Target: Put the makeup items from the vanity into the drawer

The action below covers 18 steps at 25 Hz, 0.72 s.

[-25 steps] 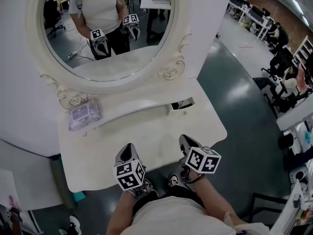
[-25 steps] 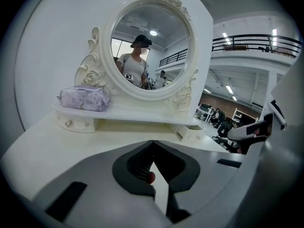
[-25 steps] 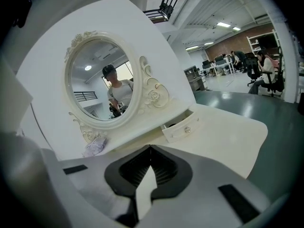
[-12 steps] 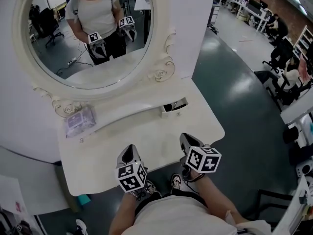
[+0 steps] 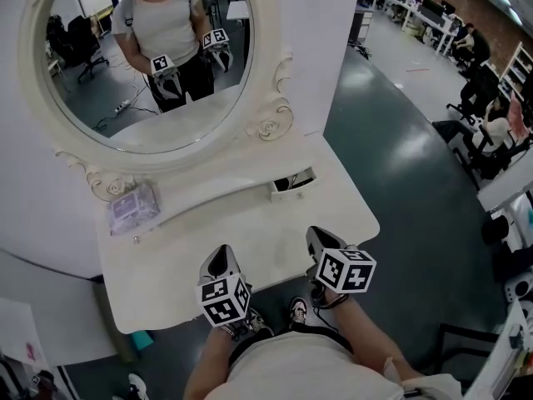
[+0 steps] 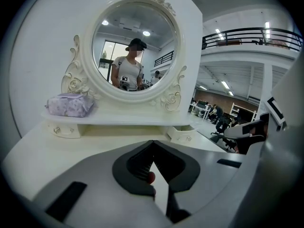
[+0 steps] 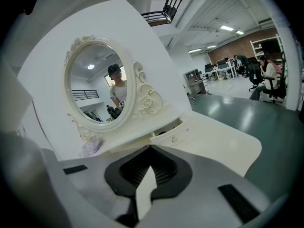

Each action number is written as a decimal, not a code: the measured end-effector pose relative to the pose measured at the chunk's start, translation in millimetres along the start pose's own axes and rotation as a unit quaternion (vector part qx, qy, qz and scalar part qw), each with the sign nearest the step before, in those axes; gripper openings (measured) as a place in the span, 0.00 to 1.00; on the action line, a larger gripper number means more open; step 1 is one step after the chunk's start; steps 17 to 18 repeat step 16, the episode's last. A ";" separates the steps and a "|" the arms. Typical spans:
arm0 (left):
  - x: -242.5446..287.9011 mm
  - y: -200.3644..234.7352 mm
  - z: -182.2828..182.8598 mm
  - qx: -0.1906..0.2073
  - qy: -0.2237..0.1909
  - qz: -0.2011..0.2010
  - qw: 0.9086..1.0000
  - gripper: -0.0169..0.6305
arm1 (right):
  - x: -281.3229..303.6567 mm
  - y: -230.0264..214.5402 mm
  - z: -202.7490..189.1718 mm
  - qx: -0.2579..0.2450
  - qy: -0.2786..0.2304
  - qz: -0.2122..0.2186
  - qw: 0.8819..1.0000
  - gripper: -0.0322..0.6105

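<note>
A lavender makeup pouch point(image 5: 132, 205) lies on the left end of the white vanity's point(image 5: 250, 232) raised shelf, under the oval mirror point(image 5: 150, 48). The pouch point(image 6: 70, 104) also shows in the left gripper view and, far off, the pouch point(image 7: 90, 147) in the right gripper view. A small drawer point(image 5: 293, 183) at the shelf's right end stands slightly pulled out, dark inside. My left gripper point(image 5: 218, 252) and right gripper point(image 5: 315, 236) hover side by side over the vanity's front edge, both shut. A small red spot sits low between the left pads point(image 6: 142, 163); I cannot tell what it is. The right jaws hold nothing.
The vanity's back panel rises behind the mirror. Right of the vanity lies open grey floor point(image 5: 416, 165), with desks, chairs and seated people point(image 5: 491, 132) beyond. A teal object point(image 5: 137, 338) sits under the vanity's left side. The person's shoes point(image 5: 296, 308) stand at its front edge.
The vanity has drifted a little to the left in the head view. Both grippers keep their places in the view and stay shut.
</note>
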<state>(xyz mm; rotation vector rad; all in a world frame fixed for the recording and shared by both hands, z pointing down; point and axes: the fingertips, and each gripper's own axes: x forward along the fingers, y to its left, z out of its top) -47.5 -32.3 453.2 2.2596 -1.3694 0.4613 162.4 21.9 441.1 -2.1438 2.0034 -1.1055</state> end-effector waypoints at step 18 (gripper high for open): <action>-7.3 3.5 -1.3 -0.004 -0.002 0.006 1.000 0.03 | -3.9 5.1 -4.5 -0.004 0.004 0.003 1.000 0.08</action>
